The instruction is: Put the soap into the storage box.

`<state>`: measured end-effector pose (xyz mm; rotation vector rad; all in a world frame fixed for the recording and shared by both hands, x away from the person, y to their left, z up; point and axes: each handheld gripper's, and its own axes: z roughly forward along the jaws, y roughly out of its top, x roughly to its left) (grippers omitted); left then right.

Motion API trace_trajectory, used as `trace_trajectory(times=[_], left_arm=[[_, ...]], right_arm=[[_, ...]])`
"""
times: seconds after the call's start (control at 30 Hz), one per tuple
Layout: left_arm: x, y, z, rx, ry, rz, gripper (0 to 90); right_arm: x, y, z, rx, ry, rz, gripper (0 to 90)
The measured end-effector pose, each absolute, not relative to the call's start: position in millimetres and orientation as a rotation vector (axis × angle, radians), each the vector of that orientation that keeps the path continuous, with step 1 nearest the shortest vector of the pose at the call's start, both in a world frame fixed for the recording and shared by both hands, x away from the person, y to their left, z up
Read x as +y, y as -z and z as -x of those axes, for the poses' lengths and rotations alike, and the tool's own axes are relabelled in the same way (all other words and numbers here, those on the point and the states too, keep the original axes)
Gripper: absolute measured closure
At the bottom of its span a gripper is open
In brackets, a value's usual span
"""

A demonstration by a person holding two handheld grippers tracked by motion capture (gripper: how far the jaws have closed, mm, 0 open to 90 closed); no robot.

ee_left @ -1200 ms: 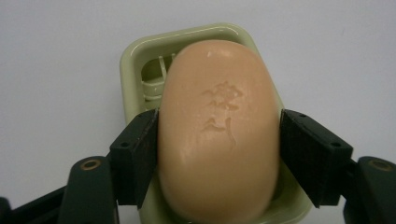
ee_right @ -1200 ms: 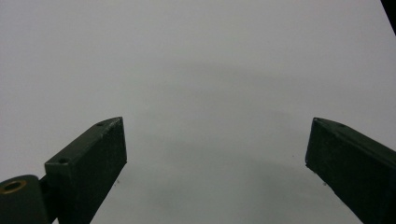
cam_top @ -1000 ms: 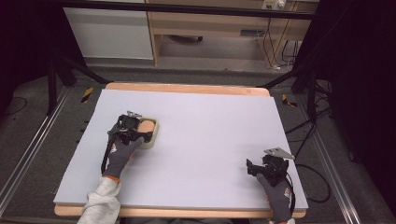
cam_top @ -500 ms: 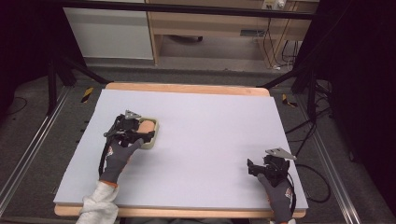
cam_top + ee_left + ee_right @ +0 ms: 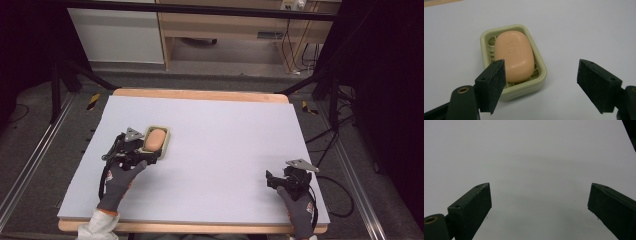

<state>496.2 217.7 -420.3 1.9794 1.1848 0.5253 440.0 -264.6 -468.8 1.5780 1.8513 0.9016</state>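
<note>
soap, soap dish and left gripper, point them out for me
soap (image 5: 514, 56), left gripper view, middle of its top face
soap dish (image 5: 524, 91), left gripper view, near rim
left gripper (image 5: 541, 85), left gripper view, midway between its open fingertips

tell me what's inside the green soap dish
A peach bar of soap lies in the soap dish. Pale ridges of the dish floor show beside it; the floor under the bar is covered.

soap (image 5: 514, 56): peach-pink
dish (image 5: 537, 83): pale green
counter (image 5: 225, 130): light grey, wood edge
tongs (image 5: 541, 86): black
gloves (image 5: 117, 182): grey
</note>
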Motion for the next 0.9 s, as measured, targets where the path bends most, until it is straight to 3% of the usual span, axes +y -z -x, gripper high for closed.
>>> trace_trajectory(times=[0.9], left_arm=[[262,462,-454,1.291,-0.56,-1.985,19.3]], right_arm=[[-277,470,-440,1.836,-0.891,-1.616,5.2]])
